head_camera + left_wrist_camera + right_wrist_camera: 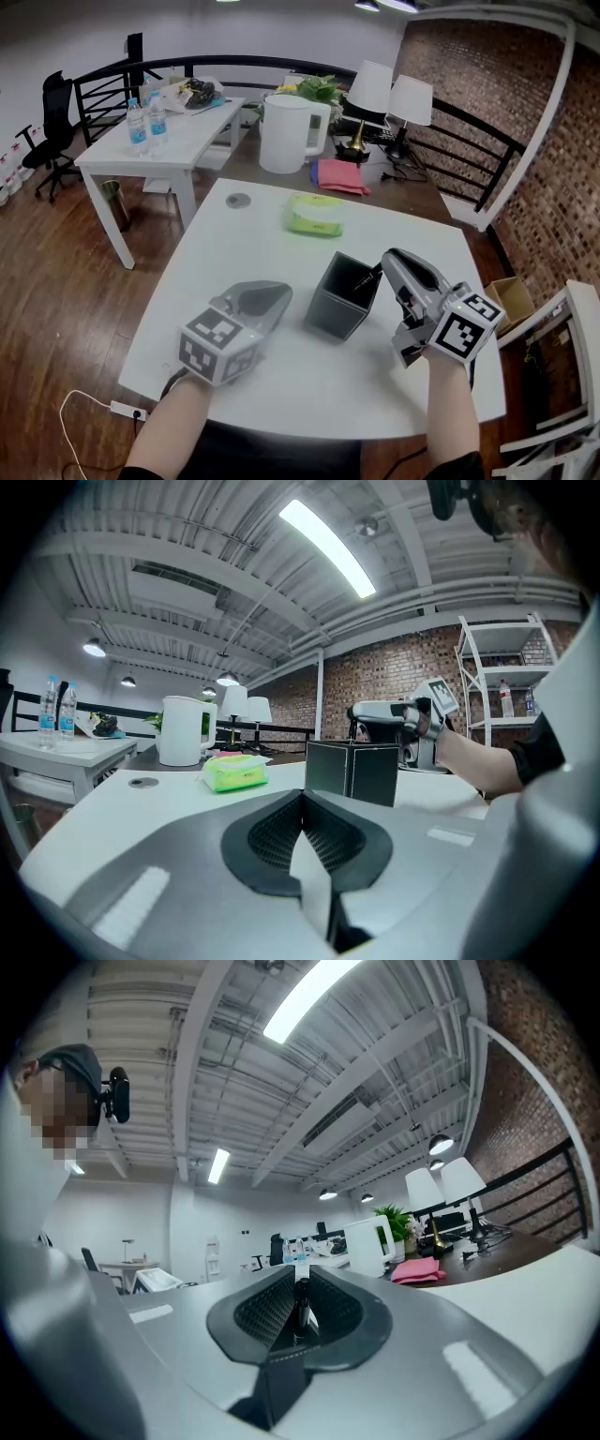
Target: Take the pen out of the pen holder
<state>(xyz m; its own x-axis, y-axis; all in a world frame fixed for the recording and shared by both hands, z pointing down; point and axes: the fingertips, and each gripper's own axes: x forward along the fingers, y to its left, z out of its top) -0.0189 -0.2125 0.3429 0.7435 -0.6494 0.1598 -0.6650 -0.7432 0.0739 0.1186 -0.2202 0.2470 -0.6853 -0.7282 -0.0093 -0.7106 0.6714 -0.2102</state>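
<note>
surface: white, with the dark pen holder (342, 295) near its middle
pen (301, 1302): at the holder's top edge, clamped between my right fingers (258, 1312)
left fingers (267, 836): pressed together, empty, beside the holder

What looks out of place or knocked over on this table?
Nothing stands out. The pen holder stands upright on the table, the green packet lies flat, and nothing is spilled. The right gripper pinches a pen at the holder's top.

A loft office: brick wall (469, 75), white desk (183, 131), office chair (52, 117).
</note>
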